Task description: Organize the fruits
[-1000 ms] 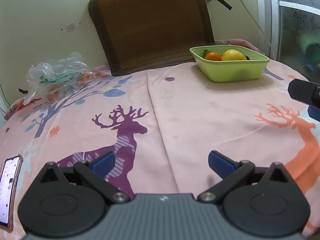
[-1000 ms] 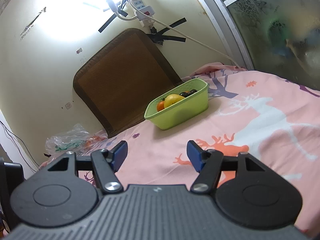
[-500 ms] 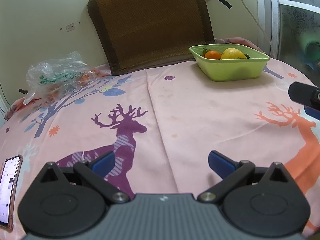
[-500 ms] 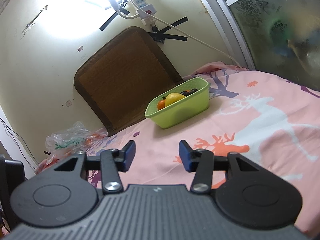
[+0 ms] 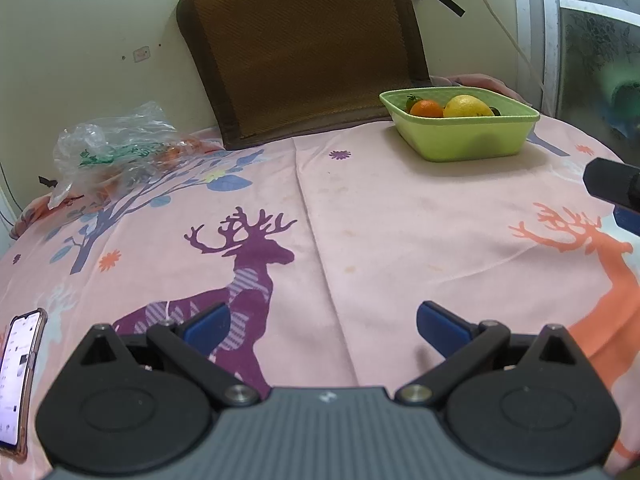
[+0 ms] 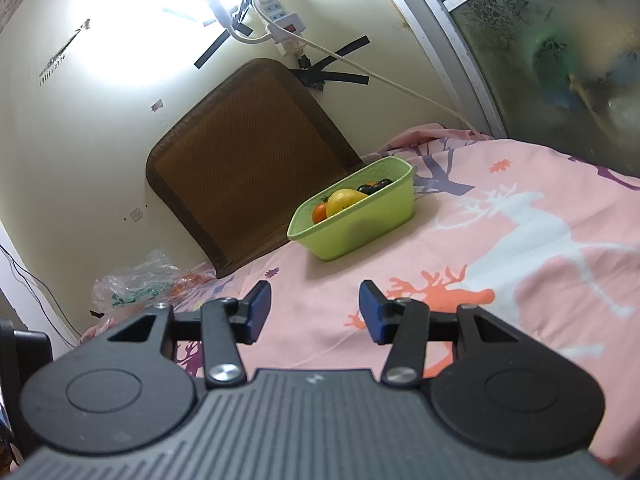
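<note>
Now both grippers hang over a table covered with a pink cloth [image 5: 420, 216] printed with deer, trees and small flowers; a seam runs down its middle, and some faint stains lie beside it. The left gripper [image 5: 322, 322] has its jaws wide apart with nothing between them. The right gripper [image 6: 315, 307] stands about half open, also empty.

At the far side a green basket [image 5: 464, 140] stands on the cloth. It holds an orange [image 5: 427, 109], a lemon [image 5: 466, 107] and some dark round fruits [image 6: 374, 187]. Behind it, a brown mat [image 5: 308, 44] leans on the cream wall. A crumpled plastic bag [image 5: 116, 142] lies at the far left edge, well apart from the basket. A phone [image 5: 18, 380] with a lit screen lies near the left gripper.

On the wall, a power strip [image 6: 282, 24] is fixed with black tape, beside a bright lamp. A frosted glass door [image 6: 560, 48] closes the right side.
</note>
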